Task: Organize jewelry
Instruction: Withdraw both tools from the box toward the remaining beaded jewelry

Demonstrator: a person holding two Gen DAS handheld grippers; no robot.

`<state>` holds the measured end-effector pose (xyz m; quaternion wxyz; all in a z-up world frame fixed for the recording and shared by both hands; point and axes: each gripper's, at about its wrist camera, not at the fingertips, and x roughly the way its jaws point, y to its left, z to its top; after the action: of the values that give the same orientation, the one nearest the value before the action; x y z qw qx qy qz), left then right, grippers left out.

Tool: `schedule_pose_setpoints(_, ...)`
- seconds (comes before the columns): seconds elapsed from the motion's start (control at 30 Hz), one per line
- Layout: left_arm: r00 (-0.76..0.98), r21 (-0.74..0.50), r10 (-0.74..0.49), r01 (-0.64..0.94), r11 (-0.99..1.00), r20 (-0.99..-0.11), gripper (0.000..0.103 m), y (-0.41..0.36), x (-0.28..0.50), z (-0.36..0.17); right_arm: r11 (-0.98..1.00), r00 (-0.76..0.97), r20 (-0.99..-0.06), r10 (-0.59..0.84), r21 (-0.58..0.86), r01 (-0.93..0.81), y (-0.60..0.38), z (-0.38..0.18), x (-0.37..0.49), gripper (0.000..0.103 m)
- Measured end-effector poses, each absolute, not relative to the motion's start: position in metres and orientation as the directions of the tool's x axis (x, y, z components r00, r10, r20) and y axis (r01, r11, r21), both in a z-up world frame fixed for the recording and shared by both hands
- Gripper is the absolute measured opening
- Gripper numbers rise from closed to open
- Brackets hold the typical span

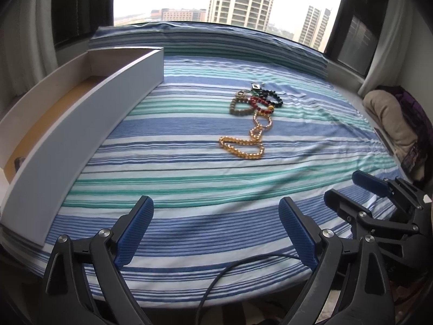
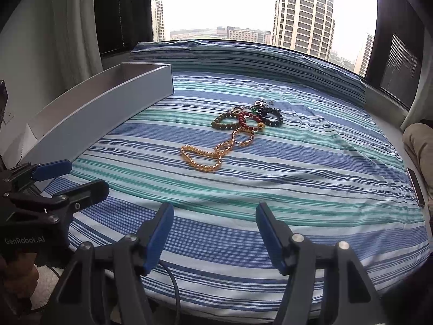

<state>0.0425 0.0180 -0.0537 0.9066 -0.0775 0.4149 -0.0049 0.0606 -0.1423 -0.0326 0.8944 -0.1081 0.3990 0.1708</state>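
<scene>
Both the left hand-held gripper (image 1: 216, 233) and right hand-held gripper (image 2: 213, 235) gape empty; the amber bead necklace (image 2: 205, 153) looks limp, light and slippery, best pinched across its strand.

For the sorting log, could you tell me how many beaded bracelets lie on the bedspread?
3, clustered together: olive-brown bracelet on the left, red bracelet in the middle, black bracelet on the right. Smaller pieces behind may hide more.

2 low forward views, shared jewelry (image 1: 253, 119)

A bed (image 1: 189, 189) covered in a blue, green and white striped sheet (image 2: 297, 176). On it lie a white open drawer (image 1: 89, 124) at left and tangled beaded jewelry (image 1: 253, 113) mid-bed.
</scene>
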Motion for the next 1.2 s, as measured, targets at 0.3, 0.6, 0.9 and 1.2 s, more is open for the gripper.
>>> schedule_pose_setpoints(0.3,0.663,-0.143,-0.058,-0.075,0.987,-0.746,0.095,0.025,0.043,-0.054,0.916,0.619,-0.755,0.219,-0.059,-0.396,-0.136,-0.034,0.059,0.064)
schedule_pose_setpoints(0.6,0.657,-0.137,-0.046,-0.089,0.987,-0.752,0.095,0.027,0.045,-0.057,0.917,0.611,-0.760,0.219,-0.053,-0.395,-0.133,-0.037,0.063,0.064)
schedule_pose_setpoints(0.9,0.645,-0.130,-0.042,-0.090,0.987,-0.763,0.096,0.027,0.050,-0.062,0.919,0.602,-0.768,0.219,-0.045,-0.392,-0.132,-0.041,0.067,0.064)
schedule_pose_setpoints(1.2,0.631,-0.123,-0.042,-0.086,0.989,-0.775,0.096,0.023,0.055,-0.067,0.922,0.592,-0.777,0.214,-0.038,-0.384,-0.133,-0.046,0.071,0.064)
